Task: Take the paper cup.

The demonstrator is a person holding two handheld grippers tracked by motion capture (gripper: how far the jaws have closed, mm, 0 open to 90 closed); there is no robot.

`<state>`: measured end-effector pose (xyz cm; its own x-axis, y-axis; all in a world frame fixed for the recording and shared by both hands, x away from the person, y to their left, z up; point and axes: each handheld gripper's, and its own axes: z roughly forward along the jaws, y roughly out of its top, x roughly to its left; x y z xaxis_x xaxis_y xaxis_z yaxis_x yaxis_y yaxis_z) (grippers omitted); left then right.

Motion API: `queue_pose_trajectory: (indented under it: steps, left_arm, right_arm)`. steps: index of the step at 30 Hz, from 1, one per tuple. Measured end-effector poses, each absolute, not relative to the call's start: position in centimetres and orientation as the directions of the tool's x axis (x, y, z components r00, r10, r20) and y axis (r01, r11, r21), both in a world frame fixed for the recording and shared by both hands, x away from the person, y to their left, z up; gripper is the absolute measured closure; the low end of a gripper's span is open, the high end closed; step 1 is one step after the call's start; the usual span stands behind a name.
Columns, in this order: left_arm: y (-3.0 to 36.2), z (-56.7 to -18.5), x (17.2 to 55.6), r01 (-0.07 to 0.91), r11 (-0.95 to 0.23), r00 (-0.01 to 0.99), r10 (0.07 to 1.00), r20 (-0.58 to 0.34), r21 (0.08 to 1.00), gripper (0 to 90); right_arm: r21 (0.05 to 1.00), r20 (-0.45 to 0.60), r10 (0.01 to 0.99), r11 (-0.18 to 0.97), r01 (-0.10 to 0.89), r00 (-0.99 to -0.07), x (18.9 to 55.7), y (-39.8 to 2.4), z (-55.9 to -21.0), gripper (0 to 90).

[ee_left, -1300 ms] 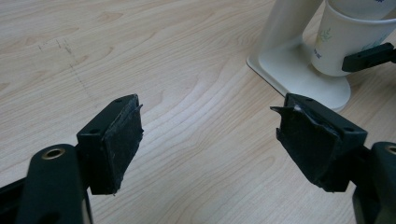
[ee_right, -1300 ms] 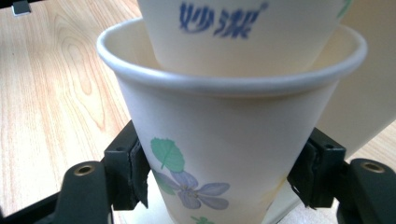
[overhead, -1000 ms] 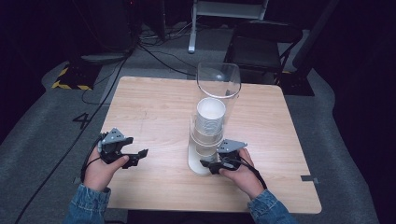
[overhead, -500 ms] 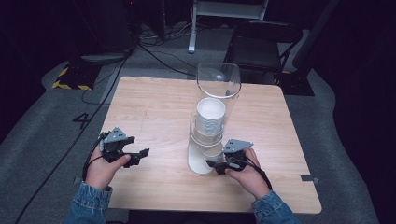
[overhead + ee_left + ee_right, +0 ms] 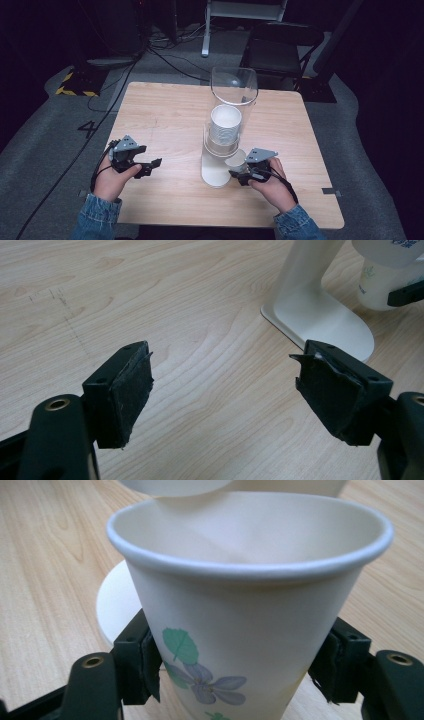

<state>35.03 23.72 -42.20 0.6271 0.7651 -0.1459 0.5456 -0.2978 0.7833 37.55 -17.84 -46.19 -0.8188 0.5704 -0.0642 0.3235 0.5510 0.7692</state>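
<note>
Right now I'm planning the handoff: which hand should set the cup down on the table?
Right. The right gripper already clamps the paper cup; the left gripper is open, away from the dispenser.

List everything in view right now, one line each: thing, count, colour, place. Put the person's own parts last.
Wooden table: one, light wood, centre of the high view.
White cup dispenser stand with clear plastic tube: one, white base and clear tube, middle of the table.
Stack of white paper cups: one stack, white, inside the tube.
Flower-printed white paper cup: one, white with green leaf and purple flower, beside the dispenser base, between the right gripper's jaws.
Black folding chair: one, black, beyond the table's far edge.
Left gripper: one, black, jaws wide apart over bare table, left of the dispenser.
Right gripper: one, black, jaws against the cup's sides.
Hands: two, with denim sleeves, at the table's near edge.
</note>
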Motion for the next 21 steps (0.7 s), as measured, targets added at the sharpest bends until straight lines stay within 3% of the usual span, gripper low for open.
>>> queue_pose_trajectory:
  steps: [12, 21]
  left_arm:
    - [23.4, -42.6, 35.2, 0.553, -0.310, 0.627, 0.766, -0.141, 0.773, 21.9]
    - [23.7, -43.1, 35.3, 0.555, -0.294, 0.614, 0.776, -0.145, 0.778, 19.8]
  right_arm:
    - [0.795, -0.069, 0.652, 0.493, 0.354, -0.755, 38.2, -20.6, -44.9, 32.1]
    - [0.842, -0.010, 0.759, 0.358, 0.403, -0.652, 39.3, -23.5, -43.8, 32.0]
